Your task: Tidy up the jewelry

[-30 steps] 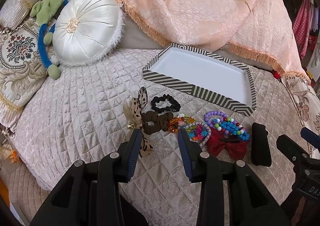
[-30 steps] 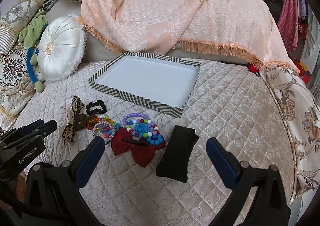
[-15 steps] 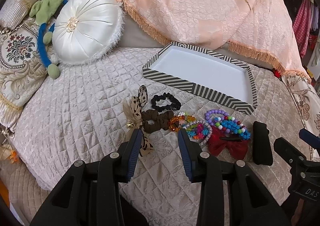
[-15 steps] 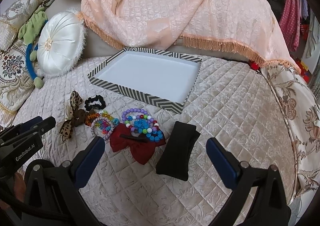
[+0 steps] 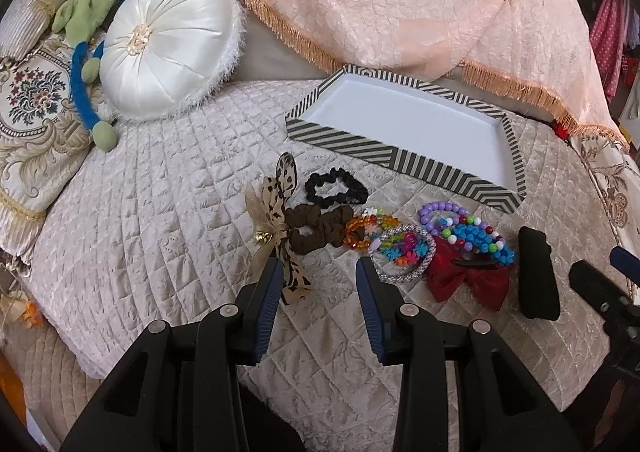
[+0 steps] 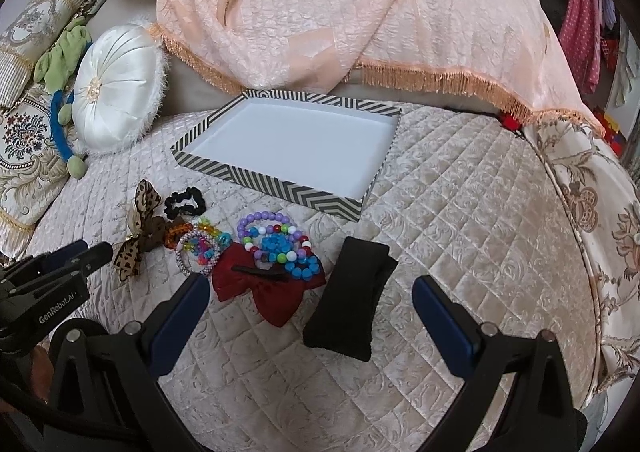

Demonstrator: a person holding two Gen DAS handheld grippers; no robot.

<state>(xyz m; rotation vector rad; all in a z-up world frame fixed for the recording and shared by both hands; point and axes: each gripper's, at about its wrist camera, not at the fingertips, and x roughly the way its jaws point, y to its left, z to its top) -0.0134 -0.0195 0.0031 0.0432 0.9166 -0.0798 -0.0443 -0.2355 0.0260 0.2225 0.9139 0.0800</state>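
Note:
A striped tray (image 5: 348,142) with a bare white floor lies on the quilted bed; it also shows in the right wrist view (image 6: 256,179). In front of it lie a leopard bow (image 5: 280,212), a black scrunchie (image 5: 336,188), a brown scrunchie (image 5: 320,230), bead bracelets (image 5: 472,236), a red bow (image 5: 468,280) and a black pad (image 6: 352,292). My left gripper (image 5: 318,270) is open and empty, just short of the brown scrunchie. My right gripper (image 6: 312,288) is wide open and empty, its fingers either side of the black pad and red bow (image 6: 264,284).
A round white cushion (image 5: 168,44), patterned pillows (image 5: 28,112) and a green and blue plush toy (image 5: 86,64) sit at the back left. A peach fringed cloth (image 6: 340,12) drapes behind the tray. The bed edge drops off at the right (image 6: 596,292).
Both grippers have edged slightly forward toward the accessories. Their openings are unchanged and nothing was picked up.

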